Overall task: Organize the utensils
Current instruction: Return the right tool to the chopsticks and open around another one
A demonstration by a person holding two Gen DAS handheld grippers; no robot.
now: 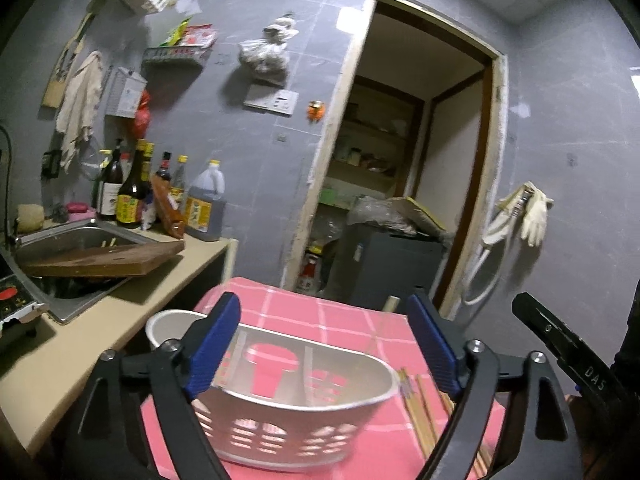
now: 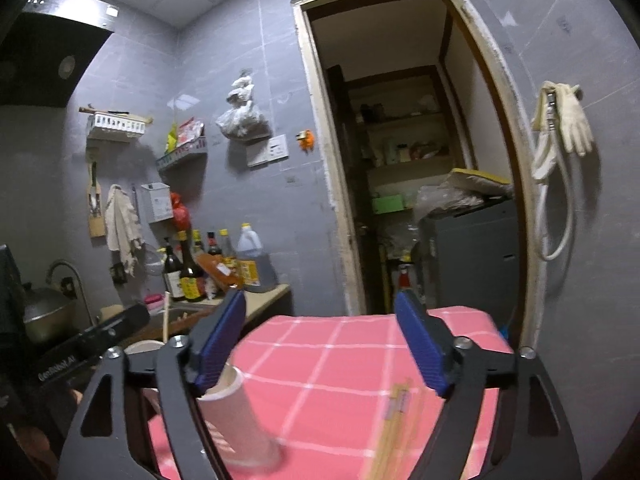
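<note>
On a pink checked cloth (image 1: 320, 320), left to right: a white perforated utensil caddy (image 1: 304, 412), then chopsticks (image 1: 424, 416) lying flat, long axis pointing away. Left gripper (image 1: 324, 356) and right gripper (image 2: 320, 344) hang released, empty. Judged step: approach; next, pinch the chopsticks, tip upright into caddy

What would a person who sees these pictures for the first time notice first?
The pink checked tablecloth stands out first, with a white perforated utensil caddy lying on it between the open blue fingers of the left hand-held gripper. Wooden chopsticks lie on the cloth just right of the caddy. Behind, a dark open doorway breaks the grey tiled wall.
</note>
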